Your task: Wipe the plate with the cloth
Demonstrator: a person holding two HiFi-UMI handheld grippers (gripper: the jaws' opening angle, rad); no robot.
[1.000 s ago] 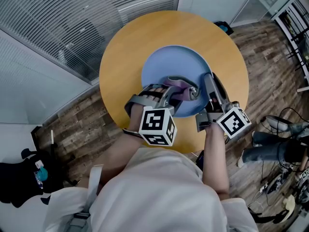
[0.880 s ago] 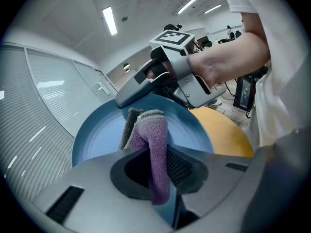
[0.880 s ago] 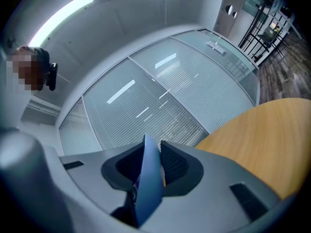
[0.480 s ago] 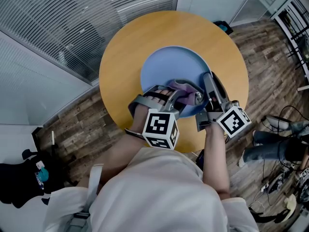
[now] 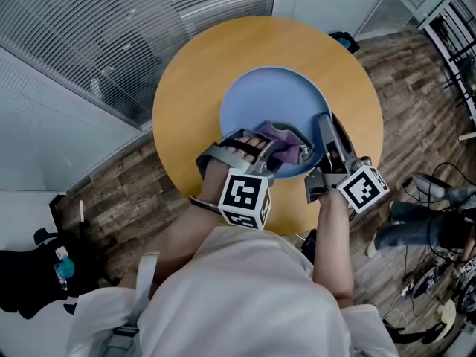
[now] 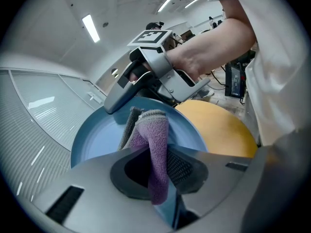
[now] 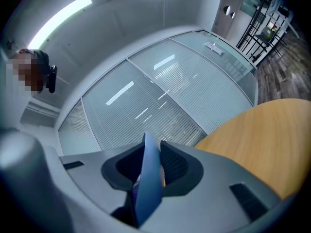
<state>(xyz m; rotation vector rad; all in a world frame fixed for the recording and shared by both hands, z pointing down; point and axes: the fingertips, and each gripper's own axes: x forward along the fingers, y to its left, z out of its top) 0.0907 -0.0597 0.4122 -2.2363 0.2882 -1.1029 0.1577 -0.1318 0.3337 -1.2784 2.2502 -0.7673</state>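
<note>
Sliding rightward since a second ago, the left gripper (image 6: 154, 176) pinches the purple cloth (image 6: 155, 140) on the blue plate's (image 5: 260, 103) near part. Just beyond, the right gripper (image 5: 327, 129) clamps the plate's rim, blocking that side. The plate lies on the round wooden table (image 5: 193, 73), with window blinds (image 5: 111, 28) behind.

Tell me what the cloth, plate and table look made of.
The cloth looks like purple-and-grey terry or microfibre: fuzzy looped pile. The plate is blue, smooth with a soft sheen and a thin rim, probably plastic, possibly glazed ceramic. The table is even matte tan, likely wood veneer or laminate.
</note>
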